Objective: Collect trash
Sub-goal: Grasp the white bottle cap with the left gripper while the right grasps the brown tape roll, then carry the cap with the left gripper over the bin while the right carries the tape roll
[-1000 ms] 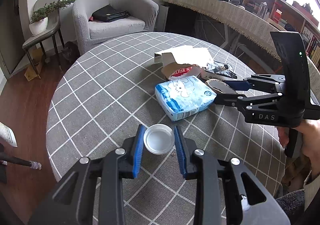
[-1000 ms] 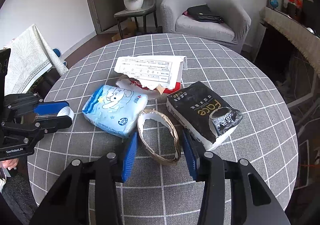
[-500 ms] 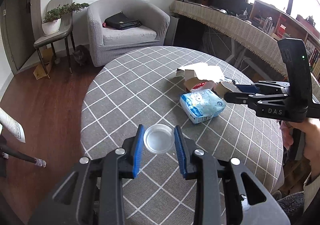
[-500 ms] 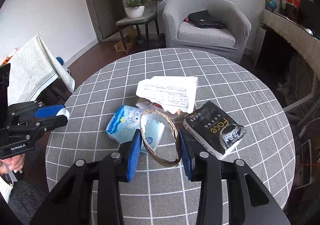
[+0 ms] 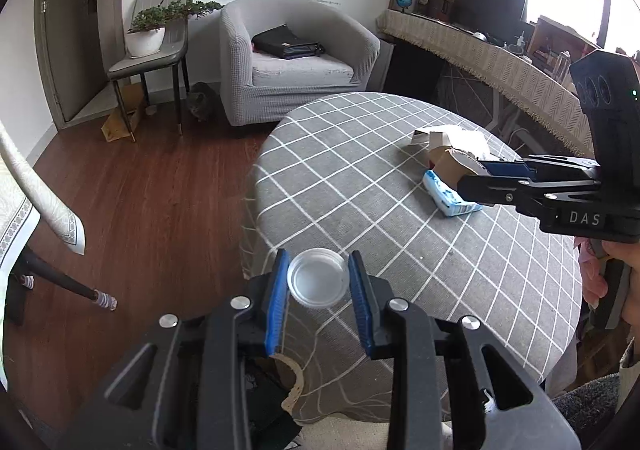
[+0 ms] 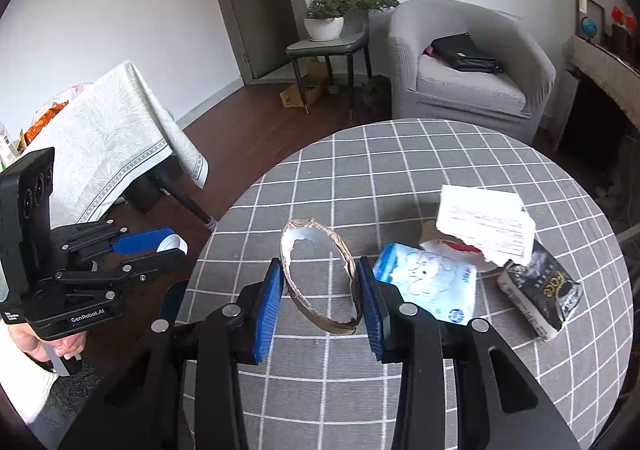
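My left gripper [image 5: 318, 284] is shut on a white plastic lid [image 5: 318, 282] and holds it in the air at the near left edge of the round table [image 5: 360, 201]; it also shows in the right wrist view [image 6: 160, 250]. My right gripper [image 6: 320, 290] is shut on a torn cardboard ring [image 6: 316, 278], lifted above the checked tablecloth [image 6: 400, 177]; it also shows in the left wrist view [image 5: 472, 173]. A blue tissue pack [image 6: 428, 282], a black packet [image 6: 540, 290] and a torn paper sheet [image 6: 484, 223] lie on the table.
Below my left gripper a dark bag opening [image 5: 272, 390] holds a cardboard strip. A grey armchair [image 5: 292, 61] with a black bag, a chair with a potted plant [image 5: 148, 33] and a cloth-covered table [image 6: 100, 137] stand around on the wood floor.
Both grippers have lifted their items and pulled back to the left, away from the trash pile. The lid now hangs over the table's edge instead of resting on the cloth.
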The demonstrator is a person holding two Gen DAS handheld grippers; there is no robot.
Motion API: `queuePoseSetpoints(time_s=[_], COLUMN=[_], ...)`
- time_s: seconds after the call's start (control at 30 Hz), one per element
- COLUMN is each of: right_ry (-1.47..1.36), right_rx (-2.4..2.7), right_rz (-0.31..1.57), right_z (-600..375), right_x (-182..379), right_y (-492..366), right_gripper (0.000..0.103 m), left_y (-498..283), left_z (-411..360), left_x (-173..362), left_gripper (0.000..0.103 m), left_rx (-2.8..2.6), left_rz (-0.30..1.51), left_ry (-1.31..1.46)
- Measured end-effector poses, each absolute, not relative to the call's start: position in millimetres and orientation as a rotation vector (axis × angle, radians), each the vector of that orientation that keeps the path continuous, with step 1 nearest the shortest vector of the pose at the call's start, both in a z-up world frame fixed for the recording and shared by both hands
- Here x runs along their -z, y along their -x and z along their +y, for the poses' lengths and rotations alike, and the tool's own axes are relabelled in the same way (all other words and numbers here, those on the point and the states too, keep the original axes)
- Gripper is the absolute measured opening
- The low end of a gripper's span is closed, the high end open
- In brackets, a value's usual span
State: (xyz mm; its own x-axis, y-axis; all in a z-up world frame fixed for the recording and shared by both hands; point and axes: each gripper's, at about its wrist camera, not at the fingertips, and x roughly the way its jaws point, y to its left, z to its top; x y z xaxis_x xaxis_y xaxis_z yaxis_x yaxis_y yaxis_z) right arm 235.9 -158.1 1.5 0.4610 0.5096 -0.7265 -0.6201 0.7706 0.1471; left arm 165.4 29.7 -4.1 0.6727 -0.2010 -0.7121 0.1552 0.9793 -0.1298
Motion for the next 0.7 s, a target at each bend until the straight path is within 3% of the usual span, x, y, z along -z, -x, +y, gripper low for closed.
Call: queuePoseSetpoints(time_s=[0.7], right_ry=[0.19], right_rx=[-0.877], right_rz=[0.878], right_z=[-53], right_x=[8], right_y=[-199], right_gripper=[0.038], left_y=[-123], left_z=[129], left_x=[83], left_gripper=[0.033], left_rx=[0.008], left_rz=[0.982], left_ry=[0.128])
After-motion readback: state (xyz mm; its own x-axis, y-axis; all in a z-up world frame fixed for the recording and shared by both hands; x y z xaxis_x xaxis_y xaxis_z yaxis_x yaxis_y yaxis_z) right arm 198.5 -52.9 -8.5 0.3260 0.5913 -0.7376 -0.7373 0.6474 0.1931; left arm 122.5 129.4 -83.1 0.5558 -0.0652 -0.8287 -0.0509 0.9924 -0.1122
